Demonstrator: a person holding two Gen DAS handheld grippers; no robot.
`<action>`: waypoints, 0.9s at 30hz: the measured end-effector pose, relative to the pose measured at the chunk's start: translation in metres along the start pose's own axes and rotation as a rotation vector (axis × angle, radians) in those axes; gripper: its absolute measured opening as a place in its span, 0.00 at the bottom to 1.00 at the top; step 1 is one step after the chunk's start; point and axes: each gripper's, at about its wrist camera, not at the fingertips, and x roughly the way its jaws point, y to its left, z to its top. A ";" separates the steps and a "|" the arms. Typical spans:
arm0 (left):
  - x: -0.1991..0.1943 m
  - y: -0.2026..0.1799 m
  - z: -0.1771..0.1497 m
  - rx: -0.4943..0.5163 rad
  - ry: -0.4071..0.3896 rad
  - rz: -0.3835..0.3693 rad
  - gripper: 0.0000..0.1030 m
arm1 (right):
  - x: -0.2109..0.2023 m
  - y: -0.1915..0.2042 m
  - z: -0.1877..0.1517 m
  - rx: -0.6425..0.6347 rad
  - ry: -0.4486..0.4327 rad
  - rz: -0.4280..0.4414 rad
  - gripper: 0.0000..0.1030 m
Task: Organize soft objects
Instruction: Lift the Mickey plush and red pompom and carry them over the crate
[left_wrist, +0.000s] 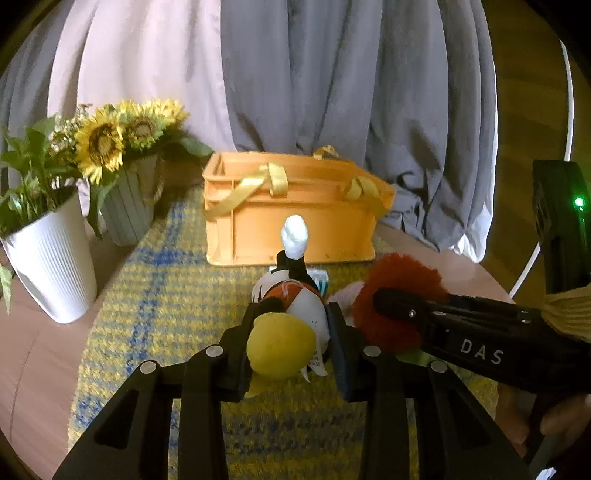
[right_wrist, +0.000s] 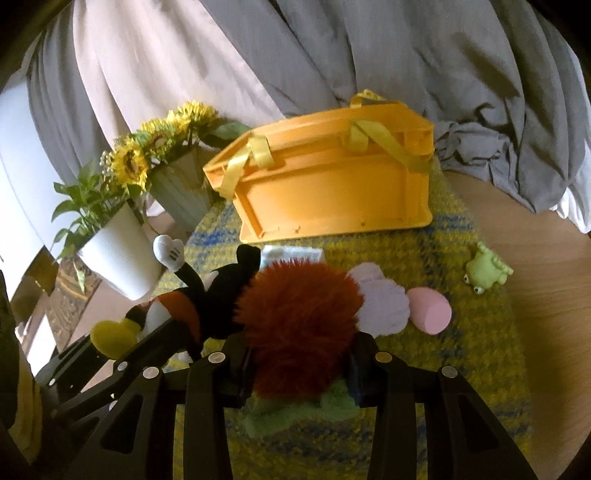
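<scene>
My left gripper (left_wrist: 291, 332) is shut on a Mickey Mouse plush (left_wrist: 295, 295) with a yellow shoe, red shorts and a raised white glove; the plush also shows in the right wrist view (right_wrist: 192, 295). My right gripper (right_wrist: 299, 362) is shut on a plush with bushy red fur (right_wrist: 299, 317), a pink face and green cloth below; it also shows in the left wrist view (left_wrist: 399, 288). Both toys are held just above a yellow-blue mat (right_wrist: 461, 369). An orange crate (right_wrist: 332, 184) with yellow ribbon handles stands behind them, open side up.
A green frog toy (right_wrist: 485, 271) and a pink foam piece (right_wrist: 430, 310) lie on the mat to the right. A white planter (left_wrist: 51, 266) and a grey pot of sunflowers (left_wrist: 125, 210) stand at the left. Grey and white cloth (left_wrist: 332, 74) hangs behind the round wooden table.
</scene>
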 end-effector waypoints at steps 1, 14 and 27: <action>-0.002 0.001 0.002 -0.002 -0.009 -0.002 0.33 | -0.003 0.001 0.002 -0.001 -0.010 -0.001 0.38; -0.029 0.000 0.039 0.020 -0.140 0.001 0.33 | -0.034 0.015 0.029 -0.026 -0.142 -0.018 0.38; -0.037 -0.005 0.070 0.049 -0.249 -0.006 0.32 | -0.055 0.020 0.056 -0.037 -0.265 -0.035 0.38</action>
